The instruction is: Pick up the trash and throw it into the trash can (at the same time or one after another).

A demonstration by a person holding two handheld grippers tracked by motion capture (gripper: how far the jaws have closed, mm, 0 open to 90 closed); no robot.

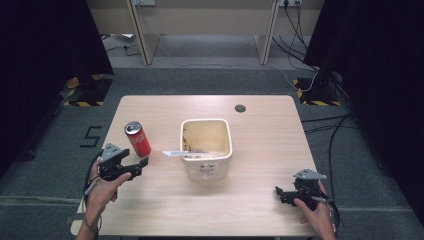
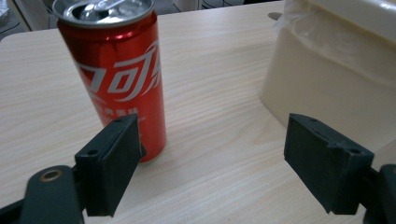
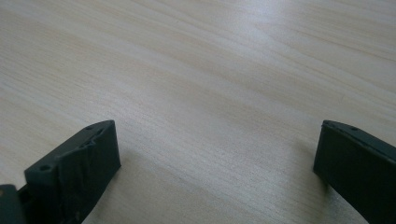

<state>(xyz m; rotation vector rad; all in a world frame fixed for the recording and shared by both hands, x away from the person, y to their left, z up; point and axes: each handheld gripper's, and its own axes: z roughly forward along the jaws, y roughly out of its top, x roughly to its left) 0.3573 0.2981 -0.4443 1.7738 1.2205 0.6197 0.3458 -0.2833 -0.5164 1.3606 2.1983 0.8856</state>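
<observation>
Standing upright on the counter (image 1: 165, 210) just ahead of the left claw (image 2: 212, 158) and off toward its left jaw, the red can (image 2: 119, 79) is not yet between the wide-open jaws, while the right claw (image 3: 217, 172), also spread and empty, sits well apart.

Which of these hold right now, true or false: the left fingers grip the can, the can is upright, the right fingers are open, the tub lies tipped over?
1. The left gripper grips the can. False: its fingers stand open, the can just beyond them.
2. The can is upright. True.
3. The right gripper is open over bare table. True.
4. The tub lies tipped over. False: it stands with its mouth up.
</observation>
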